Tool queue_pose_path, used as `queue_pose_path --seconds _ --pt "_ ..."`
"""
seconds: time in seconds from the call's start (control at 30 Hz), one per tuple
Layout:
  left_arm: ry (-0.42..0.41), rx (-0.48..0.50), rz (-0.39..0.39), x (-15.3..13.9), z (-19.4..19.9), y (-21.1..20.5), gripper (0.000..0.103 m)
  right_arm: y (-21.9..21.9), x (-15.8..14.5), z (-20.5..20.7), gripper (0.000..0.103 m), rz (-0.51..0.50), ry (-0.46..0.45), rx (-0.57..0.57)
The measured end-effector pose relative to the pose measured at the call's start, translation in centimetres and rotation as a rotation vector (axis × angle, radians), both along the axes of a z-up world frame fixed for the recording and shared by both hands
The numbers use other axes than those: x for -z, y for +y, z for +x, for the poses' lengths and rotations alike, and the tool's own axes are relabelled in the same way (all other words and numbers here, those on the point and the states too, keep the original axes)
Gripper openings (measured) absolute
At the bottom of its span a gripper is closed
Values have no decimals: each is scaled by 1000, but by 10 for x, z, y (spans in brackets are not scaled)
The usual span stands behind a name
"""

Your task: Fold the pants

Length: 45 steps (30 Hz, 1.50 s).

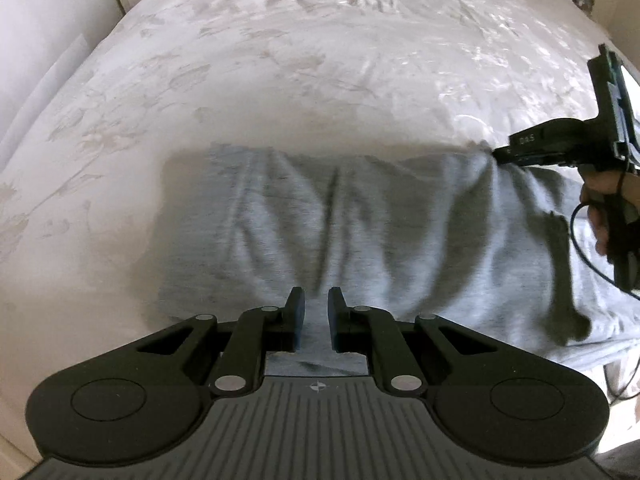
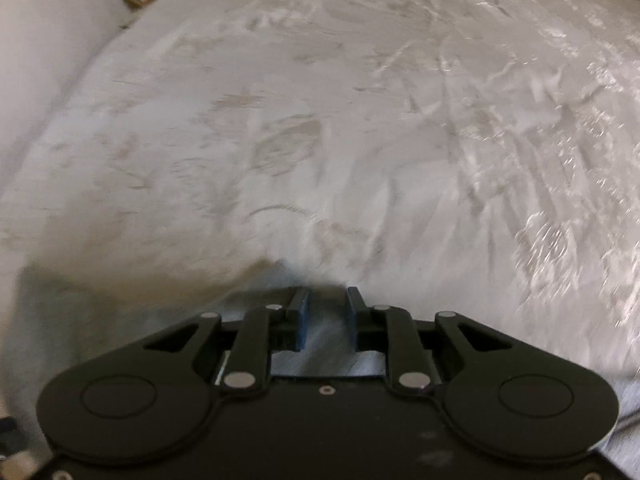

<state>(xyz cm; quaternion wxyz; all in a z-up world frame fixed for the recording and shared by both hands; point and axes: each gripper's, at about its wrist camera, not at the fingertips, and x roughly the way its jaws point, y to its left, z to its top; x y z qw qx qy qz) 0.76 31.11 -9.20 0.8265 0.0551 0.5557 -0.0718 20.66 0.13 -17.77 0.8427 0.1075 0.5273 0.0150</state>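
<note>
One grey pants (image 1: 320, 216), two hand-held grippers (image 1: 316, 312)

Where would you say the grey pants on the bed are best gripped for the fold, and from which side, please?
Probably at the near edge, at two spread points, coming steeply down from above. The grey pants lie on the bed, so only pinched cloth gives purchase. The left gripper and right gripper each have fabric between their pads.
</note>
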Motion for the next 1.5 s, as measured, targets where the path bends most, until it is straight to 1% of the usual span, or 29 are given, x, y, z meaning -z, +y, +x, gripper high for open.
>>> queue_pose_path --seconds 0.13,0.2,0.27,0.3,0.37,0.43,0.5,0.53,0.63,0.73,0.87,0.93,1.1,1.2,1.3,1.4,1.47,1.5 --pt "4 -14 -10 1 4 23 13 2 4 9 21 -43 -4 23" --pt "7 -22 -22 2 8 33 20 6 -2 8 22 -68 -21 31" --pt "0 -21 -49 1 10 43 28 9 -15 -1 24 -71 -67 45" --pt "0 -19 -69 0 12 48 35 11 -23 -8 24 -61 -89 48" --pt "12 -20 -111 -1 14 57 58 14 -38 -25 24 -41 -120 48" --pt "11 -32 -125 0 14 63 69 18 -51 -45 24 -9 -135 45" --pt "-9 -36 -97 0 13 67 70 25 -60 -65 27 23 -139 41" --pt "-8 -36 -83 1 13 68 70 29 -62 -75 30 40 -136 34" --pt "9 -45 -75 5 13 73 70 50 -64 -105 34 74 -105 -33" --pt "34 -47 -60 11 19 74 70 71 -52 -129 34 90 -26 -93" --pt "57 -34 -28 17 27 70 71 101 -34 -158 34 77 74 -173" --pt "72 -23 -14 19 32 67 71 111 -30 -171 34 55 80 -183" --pt "114 1 6 30 39 58 71 114 -29 -178 34 54 84 -132" --pt "131 13 22 37 42 53 73 117 -30 -180 34 35 84 -141" --pt "148 15 19 42 44 53 76 116 -26 -175 35 27 87 -142" --pt "161 9 -1 50 47 56 80 119 -29 -175 35 25 92 -133" --pt "161 12 -14 55 48 59 88 119 -30 -176 35 24 97 -132" --pt "157 11 -23 58 49 61 89 120 -30 -176 35 23 98 -131"
